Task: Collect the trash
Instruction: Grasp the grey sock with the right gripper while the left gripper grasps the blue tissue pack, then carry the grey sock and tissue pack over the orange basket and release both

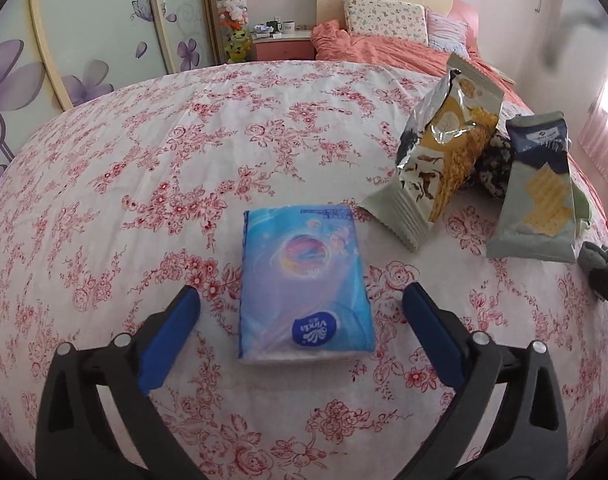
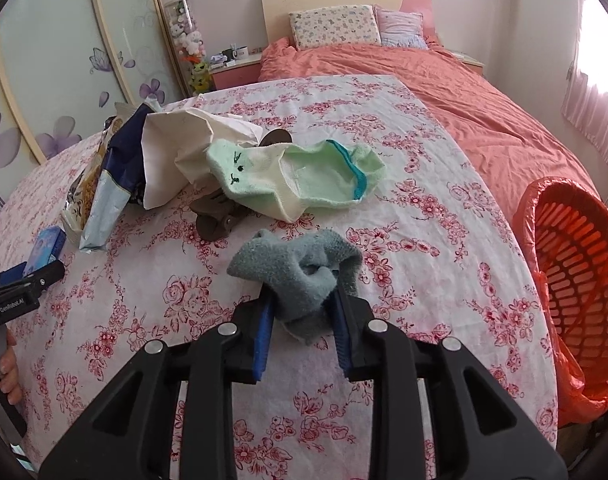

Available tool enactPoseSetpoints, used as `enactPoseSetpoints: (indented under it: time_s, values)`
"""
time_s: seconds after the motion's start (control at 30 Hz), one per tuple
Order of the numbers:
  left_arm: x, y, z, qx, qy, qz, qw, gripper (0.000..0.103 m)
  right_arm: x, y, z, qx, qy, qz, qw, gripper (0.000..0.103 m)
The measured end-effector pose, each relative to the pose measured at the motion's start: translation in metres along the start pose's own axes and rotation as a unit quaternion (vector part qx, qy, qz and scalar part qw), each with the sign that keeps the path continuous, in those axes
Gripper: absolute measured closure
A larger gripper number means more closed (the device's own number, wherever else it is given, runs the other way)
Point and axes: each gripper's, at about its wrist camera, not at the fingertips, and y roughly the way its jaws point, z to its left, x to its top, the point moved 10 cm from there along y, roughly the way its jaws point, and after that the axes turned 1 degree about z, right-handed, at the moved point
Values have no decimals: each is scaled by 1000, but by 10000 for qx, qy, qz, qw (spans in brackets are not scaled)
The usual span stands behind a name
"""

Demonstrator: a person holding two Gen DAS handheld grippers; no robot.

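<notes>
My left gripper (image 1: 301, 294) is open, its blue fingers on either side of a blue Vinda tissue pack (image 1: 304, 280) that lies flat on the floral sheet. My right gripper (image 2: 301, 300) is shut on a grey-blue sock (image 2: 299, 272), held just above the sheet. An opened yellow snack bag (image 1: 436, 148) and a cracker bag (image 1: 538, 200) stand to the right in the left wrist view; they also show at the left of the right wrist view (image 2: 103, 184). The orange-lined bin (image 2: 576, 264) stands at the bed's right edge.
A pale green sock (image 2: 291, 176), a white paper bag (image 2: 183, 152) and a brown hair clip (image 2: 215, 216) lie mid-bed. The left gripper (image 2: 23, 284) shows at the left of the right wrist view. Pillows and an orange duvet (image 2: 444, 92) lie behind.
</notes>
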Motion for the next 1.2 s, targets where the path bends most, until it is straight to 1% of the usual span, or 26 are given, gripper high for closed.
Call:
enactPoseSetpoints:
  time_s: [0.07,0.2,0.53,0.6,0.63,0.67,0.7,0.73,0.77,0.8,0.83,0.97,1.2]
  values:
    - [-1,0,3,28,-81,2,10000,4,0,0,0,-62,-48,5,10000,75]
    - [0,1,6,51,-87,5,9999,4,0,0,0,-141,-107,12,9998,75]
    - [-4,-1,6,58,-86,14,9999,4,1,-3,2,-13,4,-26,10000,75]
    - [-2,-2,3,35,-50,6,10000,10,2,-3,1,-16,-13,-49,10000,75]
    - [1,-3,0,14,-12,-25,10000,19,2,-4,2,-27,-38,-73,10000,75]
    - [3,-4,-2,1,27,-40,10000,25,3,-4,3,-26,-47,-91,9999,76]
    - [4,-5,-5,-16,48,-46,10000,29,3,-4,3,-25,-48,-102,9999,76]
    - [6,-5,-6,-22,56,-55,10000,37,3,-4,4,-18,-39,-96,9999,75]
    - [7,-6,-8,-16,67,-63,10000,41,3,-2,4,-9,-31,-72,10000,76]
    - [7,-6,-9,-14,65,-89,9999,44,3,-2,5,1,-32,-53,10000,77]
    - [8,-7,-11,-12,70,-118,9999,52,3,-2,5,17,-27,-68,10000,80]
    - [4,-11,-14,7,99,-196,9998,52,2,-6,3,193,-4,-90,9998,86]
    - [2,-24,-10,80,111,-246,9996,53,7,-30,-10,521,332,-342,9975,86]
